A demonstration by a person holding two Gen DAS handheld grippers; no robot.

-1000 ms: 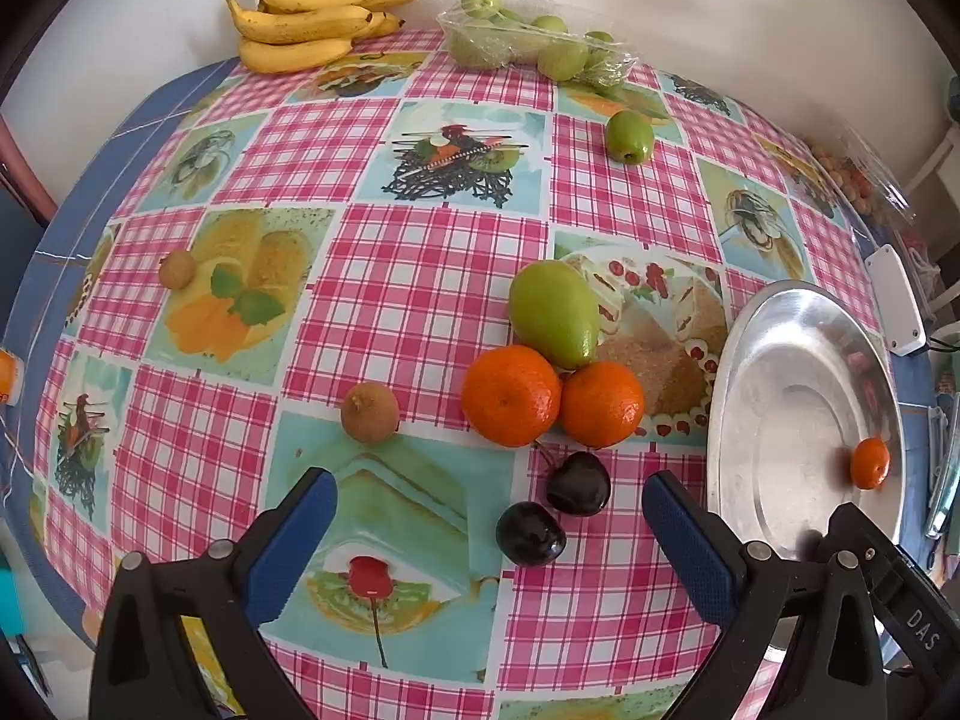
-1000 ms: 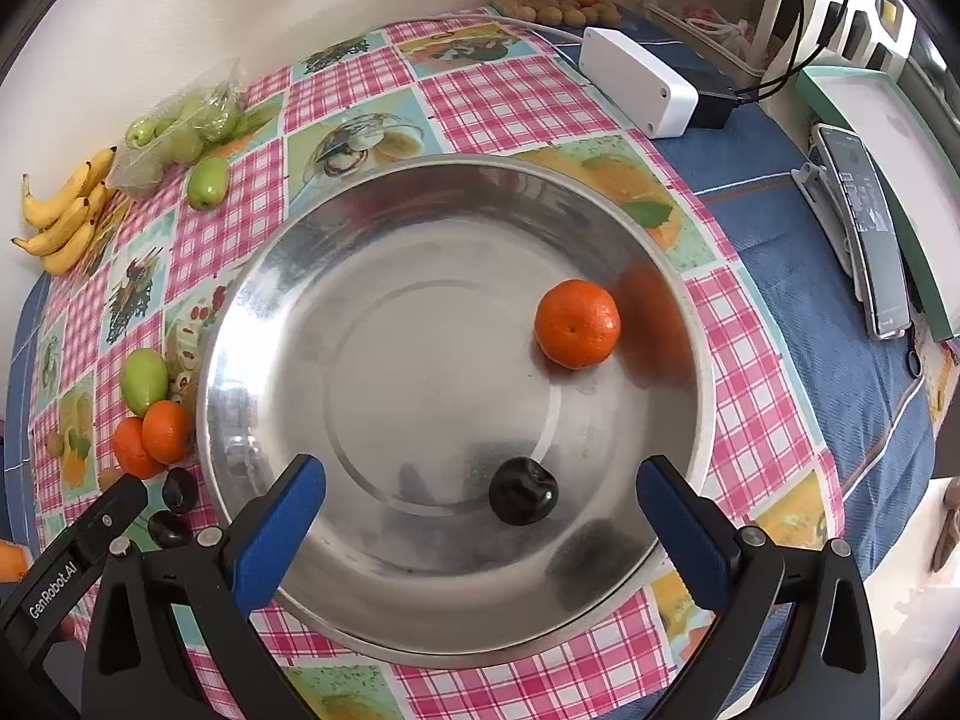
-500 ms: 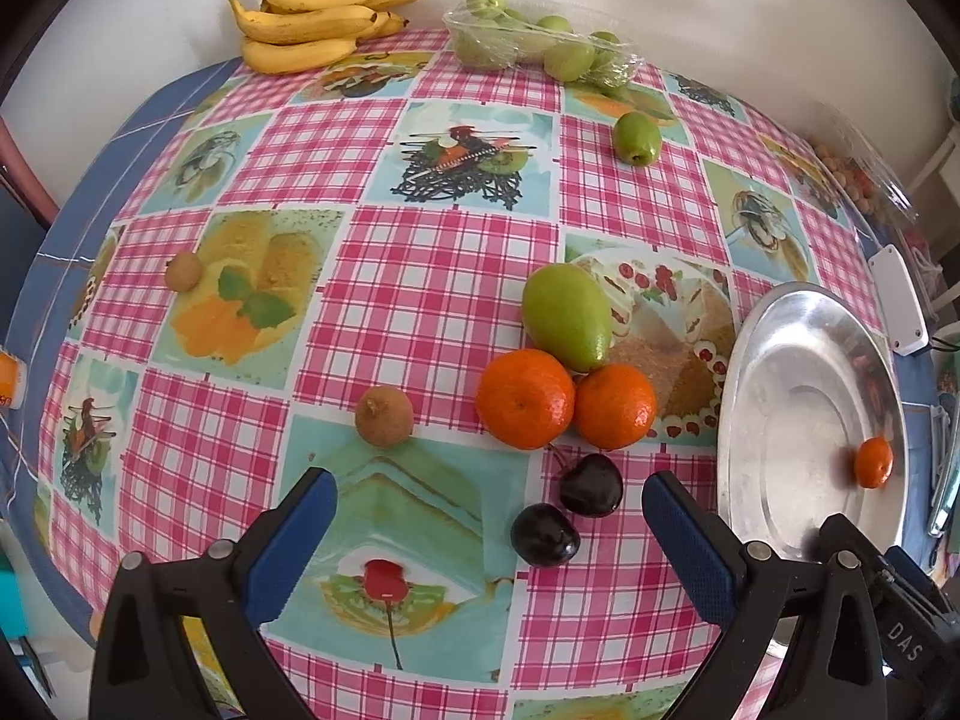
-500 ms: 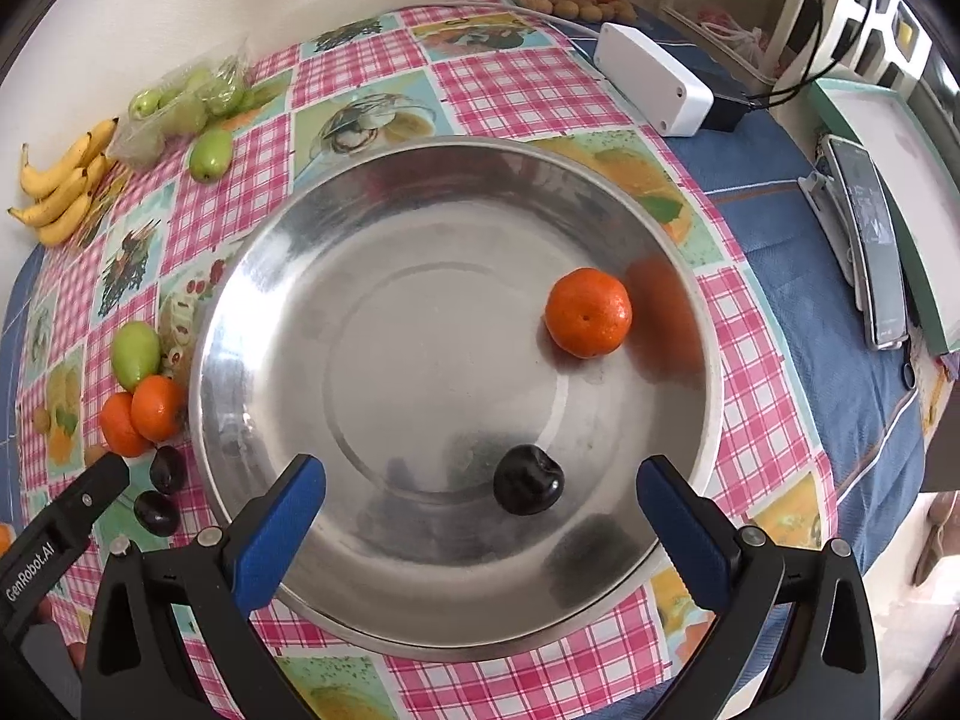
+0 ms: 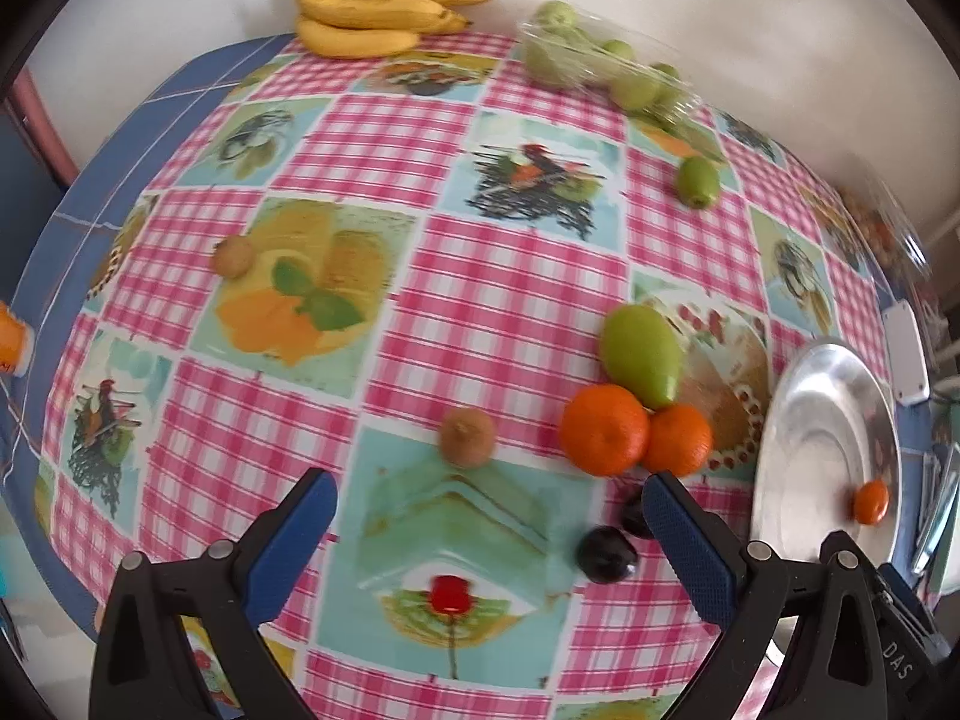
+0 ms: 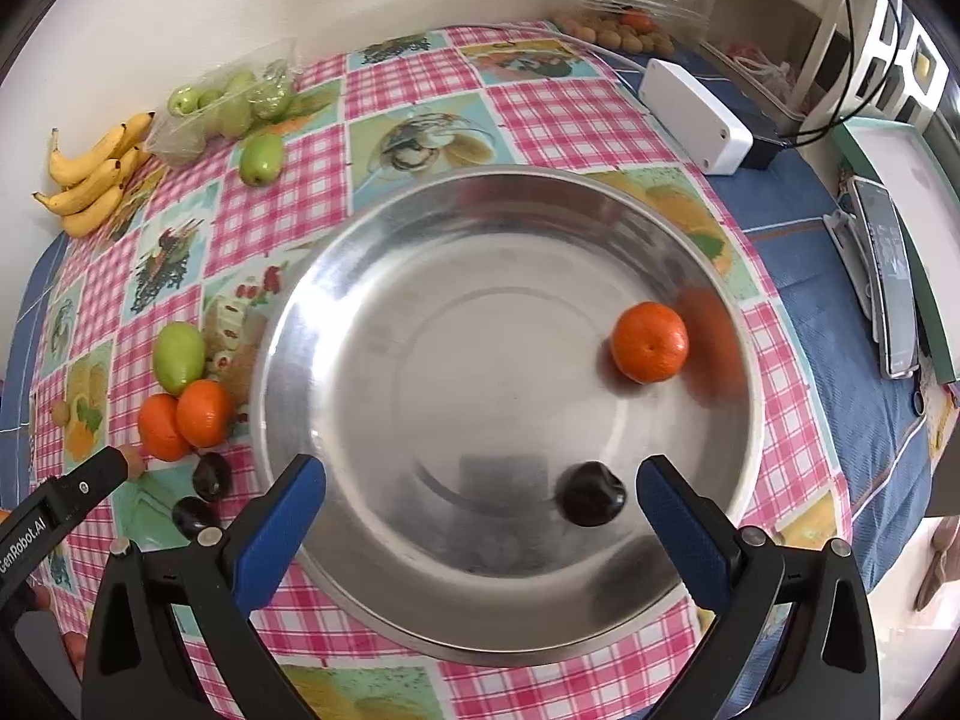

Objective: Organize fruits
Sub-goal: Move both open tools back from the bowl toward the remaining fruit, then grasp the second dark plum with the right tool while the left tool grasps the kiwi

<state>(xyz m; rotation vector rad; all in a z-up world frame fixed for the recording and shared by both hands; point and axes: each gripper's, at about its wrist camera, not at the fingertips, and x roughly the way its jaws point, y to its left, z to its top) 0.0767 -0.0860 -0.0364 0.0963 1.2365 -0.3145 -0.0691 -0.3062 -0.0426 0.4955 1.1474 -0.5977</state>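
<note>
A silver bowl [image 6: 384,222] holds one orange [image 6: 649,342] and one dark plum [image 6: 590,501]. My right gripper [image 6: 480,480] hangs open above the bowl's near side, with the plum just inside its right finger. Left of the bowl lie two oranges [image 5: 605,429], a green mango [image 5: 642,356] and two dark plums [image 5: 607,553]. A kiwi [image 5: 467,437] sits just ahead of my left gripper [image 5: 486,498], which is open and holds nothing. Its right finger hides part of the farther plum. The bowl [image 5: 822,438] shows at the right edge of the left wrist view.
Bananas [image 5: 378,6] and a bag of green fruit [image 5: 606,66] lie by the far wall, with a loose green fruit [image 5: 698,181] nearby. A second kiwi [image 5: 234,255] sits far left. A white box [image 6: 696,114], a phone [image 6: 888,294] and a tub of small fruit [image 6: 612,30] flank the bowl.
My left gripper has swung left and forward, so the kiwi now sits between its fingertips' line of sight. The right gripper drifted slightly left over the bowl. Nothing was grasped.
</note>
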